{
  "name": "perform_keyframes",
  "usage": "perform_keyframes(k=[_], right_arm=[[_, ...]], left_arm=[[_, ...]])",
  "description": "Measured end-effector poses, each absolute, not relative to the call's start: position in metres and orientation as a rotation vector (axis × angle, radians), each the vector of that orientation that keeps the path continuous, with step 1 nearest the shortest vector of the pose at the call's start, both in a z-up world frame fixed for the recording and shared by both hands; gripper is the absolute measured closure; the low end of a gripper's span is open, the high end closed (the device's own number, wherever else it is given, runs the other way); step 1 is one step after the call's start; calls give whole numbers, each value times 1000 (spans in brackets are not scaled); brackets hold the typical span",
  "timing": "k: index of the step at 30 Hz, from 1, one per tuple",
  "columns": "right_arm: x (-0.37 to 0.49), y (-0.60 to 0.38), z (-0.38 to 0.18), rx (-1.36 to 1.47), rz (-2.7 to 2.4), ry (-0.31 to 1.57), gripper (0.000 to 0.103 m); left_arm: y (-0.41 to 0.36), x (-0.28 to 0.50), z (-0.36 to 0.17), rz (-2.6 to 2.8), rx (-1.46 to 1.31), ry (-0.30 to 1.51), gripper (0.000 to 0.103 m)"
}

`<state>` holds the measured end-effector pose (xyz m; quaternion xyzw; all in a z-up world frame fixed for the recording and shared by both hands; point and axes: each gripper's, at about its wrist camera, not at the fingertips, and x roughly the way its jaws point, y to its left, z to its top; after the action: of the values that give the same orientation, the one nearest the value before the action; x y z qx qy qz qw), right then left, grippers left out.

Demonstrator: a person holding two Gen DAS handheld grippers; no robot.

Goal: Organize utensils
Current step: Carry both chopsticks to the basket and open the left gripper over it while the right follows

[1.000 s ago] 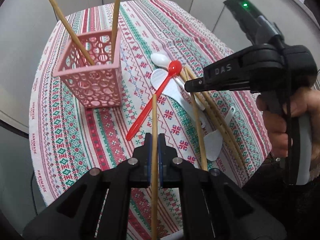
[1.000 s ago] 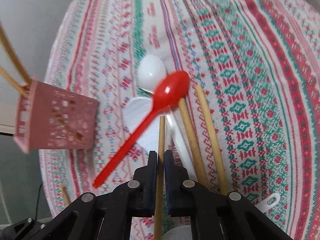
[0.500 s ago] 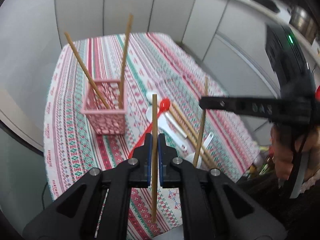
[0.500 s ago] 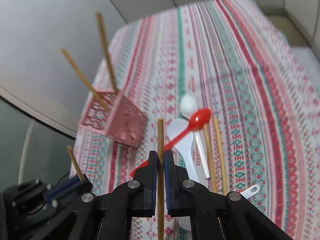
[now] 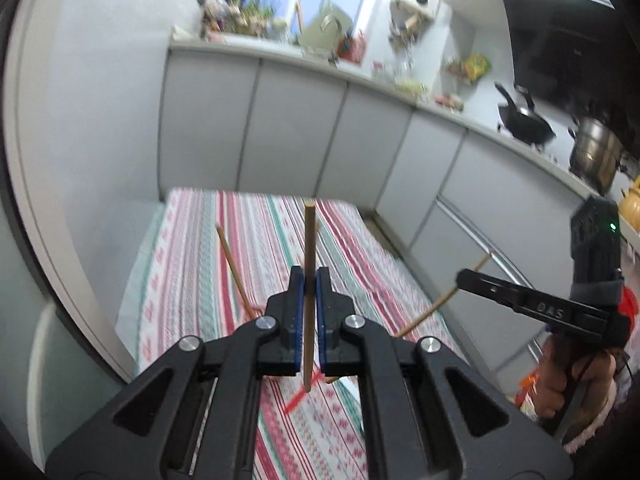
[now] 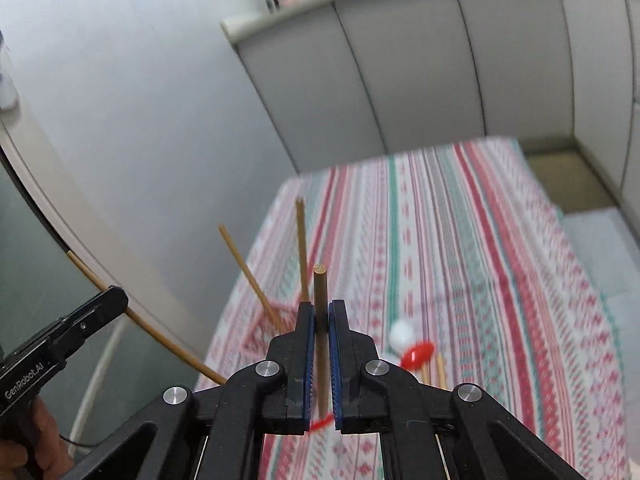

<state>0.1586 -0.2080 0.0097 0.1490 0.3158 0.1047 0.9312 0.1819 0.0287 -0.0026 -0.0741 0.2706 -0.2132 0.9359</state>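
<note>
Both grippers, left [image 5: 307, 282] and right [image 6: 321, 312], each pinch one chopstick [image 5: 309, 272] upright, raised over the pink basket [image 6: 266, 330] for dropping in.

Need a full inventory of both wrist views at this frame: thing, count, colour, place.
Tablecloth: 1, red, green and white stripes, covers the table.
Pink basket: 1, pink, on the cloth, mostly hidden behind the right jaws.
Chopsticks in basket: 2, wooden, leaning out of the basket.
Loose chopsticks: at least 2, wooden, flat on the cloth beside the red spoon.
Red spoon: 1, red, on the cloth.
White spoon: 1 seen, white, blurred, touching the red spoon.
Wok: 1, black, on the counter.
Steel pot: 1, silver, beside the wok.
Left gripper: shut on a held chopstick.
Right gripper: shut on a second chopstick.
</note>
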Motion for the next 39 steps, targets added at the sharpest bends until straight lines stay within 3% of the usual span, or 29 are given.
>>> perform_keyframes(k=[12, 39], right_arm=[[177, -193, 33, 350, 241, 505, 98], [236, -147, -55, 328, 265, 718, 97]], left_arm=[[29, 208, -6, -348, -88, 397, 97], [20, 262, -74, -321, -76, 664, 97]])
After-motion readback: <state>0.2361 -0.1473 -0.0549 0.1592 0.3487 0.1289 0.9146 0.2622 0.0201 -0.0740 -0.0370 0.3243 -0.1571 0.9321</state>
